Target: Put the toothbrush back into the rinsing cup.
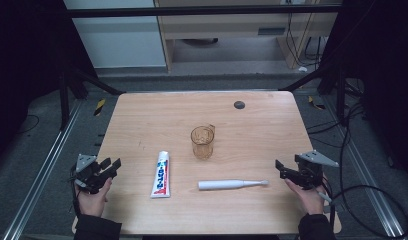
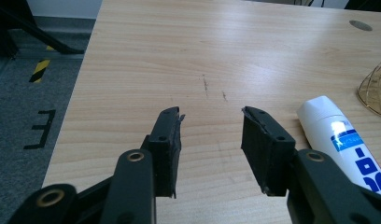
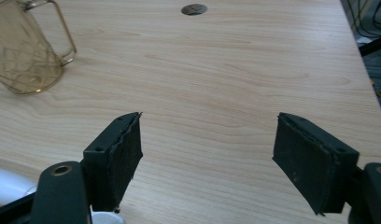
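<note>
The high view looks forward and down from above the near edge, taking in the whole table (image 1: 142, 120) from some way off. The left gripper view rides low and close, facing up the table's left side over its own black jaws; the toothpaste tube (image 2: 340, 140) at its right edge lies left of centre in the high view (image 1: 162, 174). The right gripper view sits just as low, facing the far right corner; its amber cup (image 3: 25, 51), upper left, stands mid-frame from above (image 1: 202, 141).
</note>
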`<state>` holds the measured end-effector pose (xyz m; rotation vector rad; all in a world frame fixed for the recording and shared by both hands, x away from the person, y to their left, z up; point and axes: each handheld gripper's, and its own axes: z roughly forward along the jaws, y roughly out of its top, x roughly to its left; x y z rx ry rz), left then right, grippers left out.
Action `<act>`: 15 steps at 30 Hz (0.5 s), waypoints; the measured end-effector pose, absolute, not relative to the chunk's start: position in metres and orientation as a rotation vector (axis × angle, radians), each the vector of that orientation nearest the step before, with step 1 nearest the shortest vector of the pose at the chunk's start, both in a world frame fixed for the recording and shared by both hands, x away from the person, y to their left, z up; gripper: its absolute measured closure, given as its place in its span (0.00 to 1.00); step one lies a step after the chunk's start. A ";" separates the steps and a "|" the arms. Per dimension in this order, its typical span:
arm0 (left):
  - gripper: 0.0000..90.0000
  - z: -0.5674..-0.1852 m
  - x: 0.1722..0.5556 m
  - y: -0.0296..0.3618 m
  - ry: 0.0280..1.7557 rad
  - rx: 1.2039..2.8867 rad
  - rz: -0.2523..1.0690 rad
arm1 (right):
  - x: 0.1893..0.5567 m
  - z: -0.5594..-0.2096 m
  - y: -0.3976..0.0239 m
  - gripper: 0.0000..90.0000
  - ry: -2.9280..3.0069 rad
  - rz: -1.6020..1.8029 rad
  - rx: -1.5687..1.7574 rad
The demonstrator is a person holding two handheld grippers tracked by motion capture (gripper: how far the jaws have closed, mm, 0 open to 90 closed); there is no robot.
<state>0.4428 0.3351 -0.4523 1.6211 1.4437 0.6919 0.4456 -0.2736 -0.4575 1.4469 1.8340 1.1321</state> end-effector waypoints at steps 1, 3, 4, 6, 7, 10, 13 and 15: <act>0.64 -0.452 0.442 0.334 1.442 1.627 0.689 | 0.445 -0.457 -0.272 0.26 1.842 1.138 1.442; 0.64 -0.454 0.442 0.331 1.437 1.658 0.687 | 0.443 -0.454 -0.268 0.26 1.855 1.142 1.427; 0.64 -0.454 0.442 0.331 1.437 1.658 0.687 | 0.442 -0.453 -0.267 0.27 1.858 1.151 1.417; 0.64 -0.455 0.442 0.327 1.432 1.688 0.694 | 0.440 -0.449 -0.264 0.29 1.863 1.175 1.406; 0.64 -0.455 0.442 0.326 1.429 1.694 0.696 | 0.439 -0.447 -0.262 0.31 1.867 1.176 1.395; 0.64 -0.455 0.441 0.325 1.430 1.706 0.722 | 0.436 -0.444 -0.257 0.35 1.885 1.198 1.392; 0.64 -0.455 0.441 0.323 1.434 1.716 0.733 | 0.436 -0.443 -0.250 0.41 1.917 1.193 1.383; 0.64 -0.456 0.441 0.323 1.438 1.709 0.741 | 0.435 -0.443 -0.244 0.46 1.942 1.177 1.372</act>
